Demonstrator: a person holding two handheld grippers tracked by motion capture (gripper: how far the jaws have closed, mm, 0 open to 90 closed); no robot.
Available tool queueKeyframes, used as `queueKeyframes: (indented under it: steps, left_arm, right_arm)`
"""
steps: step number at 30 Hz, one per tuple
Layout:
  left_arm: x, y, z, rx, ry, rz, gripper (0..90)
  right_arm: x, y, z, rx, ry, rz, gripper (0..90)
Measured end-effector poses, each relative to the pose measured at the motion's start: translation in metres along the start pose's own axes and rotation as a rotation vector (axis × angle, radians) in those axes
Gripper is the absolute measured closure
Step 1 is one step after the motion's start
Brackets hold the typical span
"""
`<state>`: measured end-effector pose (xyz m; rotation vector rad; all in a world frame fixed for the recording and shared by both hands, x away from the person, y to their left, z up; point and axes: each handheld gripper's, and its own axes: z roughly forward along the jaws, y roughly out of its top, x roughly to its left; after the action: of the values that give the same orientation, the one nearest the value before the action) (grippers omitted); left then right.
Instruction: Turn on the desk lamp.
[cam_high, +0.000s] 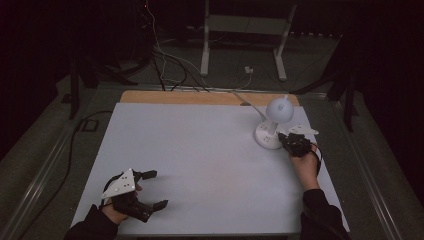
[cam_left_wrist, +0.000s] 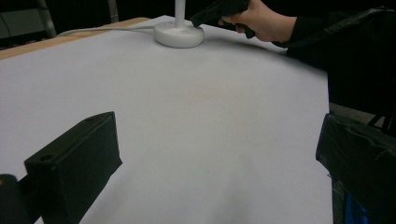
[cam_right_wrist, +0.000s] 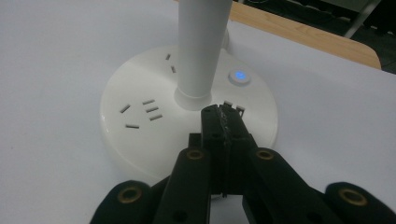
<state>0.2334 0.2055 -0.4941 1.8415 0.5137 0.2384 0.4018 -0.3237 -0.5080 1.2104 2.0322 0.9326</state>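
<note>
Right gripper (cam_right_wrist: 223, 109) closed tight, jaws pressed together with nothing between, tips resting on the white lamp base (cam_right_wrist: 140, 140) just in front of the stem (cam_right_wrist: 201, 46), lit blue button (cam_right_wrist: 239, 76) slightly beyond. Left gripper (cam_high: 150, 190) spread wide and empty over the white table (cam_high: 200, 150), well apart from the lamp.

White surface (cam_high: 200, 165) lies bare across its middle and left, open for passing. Only obstacle on it: the desk lamp (cam_high: 272, 125) at far right, round base (cam_right_wrist: 140, 135) with upright stem (cam_right_wrist: 203, 46) and its cord (cam_left_wrist: 107, 30) trailing off the far edge. Right gripper (cam_right_wrist: 224, 109) sits over the base's near side, fingers together just beside the stem. Left gripper (cam_high: 150, 190) near the front left corner, fingers apart, bare surface ahead.
</note>
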Motion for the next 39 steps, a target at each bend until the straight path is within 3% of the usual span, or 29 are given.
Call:
queueKeyframes:
  steps: [15, 16, 21, 22, 28, 32, 34, 35, 39]
  left_arm:
    - [0.000, 0.000, 0.000, 0.002, -0.001, 0.002, 0.3]
    - [0.000, 0.000, 0.000, -0.001, -0.002, 0.002, 0.3]
    - [0.000, 0.000, 0.000, 0.000, -0.003, 0.002, 0.3]
    - [0.000, 0.000, 0.000, 0.000, -0.002, 0.001, 0.3]
    - [0.001, 0.000, 0.000, -0.002, 0.001, -0.002, 0.3]
    - [0.000, 0.000, 0.000, 0.006, 0.002, -0.002, 0.3]
    - [0.001, 0.000, 0.000, 0.004, 0.003, -0.005, 0.3]
    - [0.001, 0.000, 0.000, 0.003, 0.006, -0.004, 0.3]
    - [0.001, 0.000, 0.000, -0.001, 0.004, -0.004, 0.3]
  right_arm:
    - [-0.001, -0.002, 0.000, 0.001, -0.005, 0.024, 90.0]
    - [0.000, -0.001, 0.000, 0.000, -0.012, 0.003, 90.0]
    - [0.001, -0.001, 0.000, 0.001, -0.017, 0.016, 90.0]
    - [0.001, -0.001, 0.001, 0.003, -0.039, 0.015, 90.0]
    - [0.000, 0.004, -0.010, -0.056, -0.028, 0.035, 88.4]
    - [0.000, 0.007, -0.019, -0.077, -0.008, 0.048, 76.8]
    - [-0.001, 0.008, -0.023, -0.083, -0.003, 0.062, 66.3]
    - [-0.001, 0.008, -0.023, -0.083, -0.003, 0.062, 66.3]
    - [-0.001, 0.010, -0.029, -0.079, 0.025, 0.086, 47.0]
